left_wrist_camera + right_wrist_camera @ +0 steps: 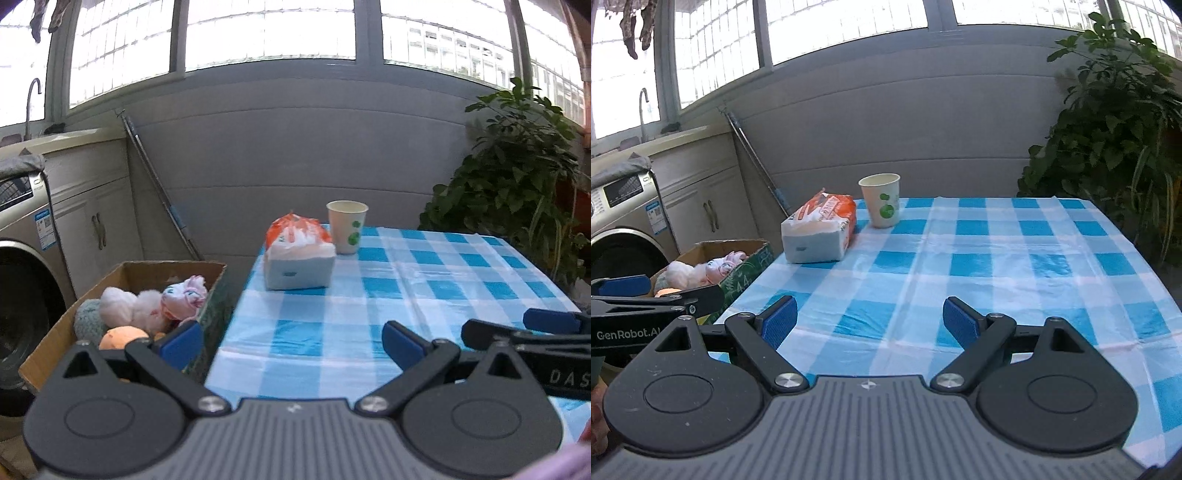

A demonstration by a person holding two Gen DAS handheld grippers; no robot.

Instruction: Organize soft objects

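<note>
A cardboard box [55, 332] stands left of the table and holds several soft toys: a white plush [118, 304], a pink-and-white one [184, 295], a grey-green knitted ball [88, 321] and an orange ball [123, 338]. The same box [750, 258] shows low at the left in the right wrist view. My left gripper [291, 341] is open and empty over the table's left edge. Over the blue checked tablecloth [997, 266], my right gripper [870, 319] also stands open with nothing between its fingers. It appears in the left wrist view as the right gripper [517, 325] at the right edge.
A pack of tissues [299, 254] and a paper cup [347, 225] sit at the table's far left. A washing machine [22, 258] and cabinet [92, 206] stand left; a mop handle [159, 184] leans on the wall. A leafy plant [517, 166] stands at the right.
</note>
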